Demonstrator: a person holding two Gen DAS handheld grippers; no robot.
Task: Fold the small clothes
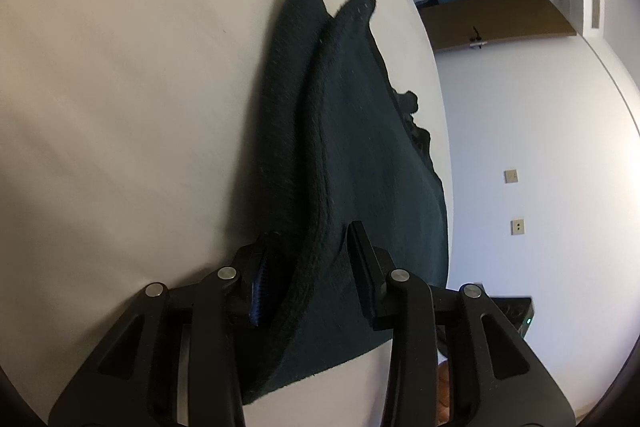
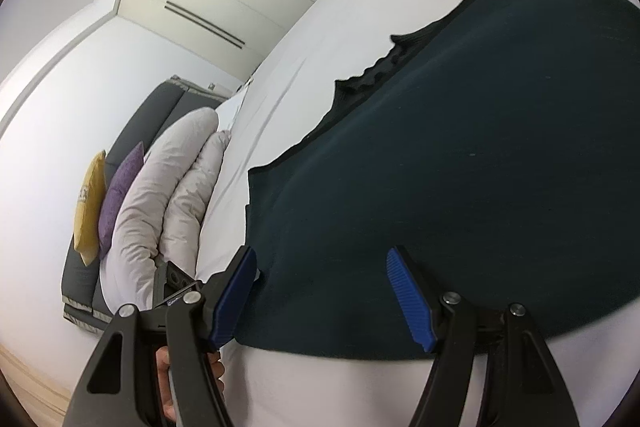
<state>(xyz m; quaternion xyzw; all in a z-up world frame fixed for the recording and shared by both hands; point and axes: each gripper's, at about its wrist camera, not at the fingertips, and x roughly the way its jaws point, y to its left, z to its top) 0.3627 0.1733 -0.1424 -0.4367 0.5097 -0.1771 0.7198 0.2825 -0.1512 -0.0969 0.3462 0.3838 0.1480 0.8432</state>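
A dark green garment (image 1: 352, 131) lies folded over on the white bed sheet (image 1: 120, 107). In the left wrist view a thick folded edge of it runs between the fingers of my left gripper (image 1: 310, 255), whose jaws stand apart around the fabric. In the right wrist view the same garment (image 2: 460, 147) lies flat and spread on the sheet (image 2: 320, 387). My right gripper (image 2: 322, 267) is open, its blue pads (image 2: 412, 303) wide apart over the garment's near edge, with nothing gripped.
White pillows (image 2: 160, 195), a purple cushion (image 2: 120, 191) and a yellow cushion (image 2: 90, 203) lean against a grey headboard (image 2: 152, 119) to the left. A wooden door (image 1: 500, 23) and wall sockets (image 1: 518, 227) lie beyond the bed edge.
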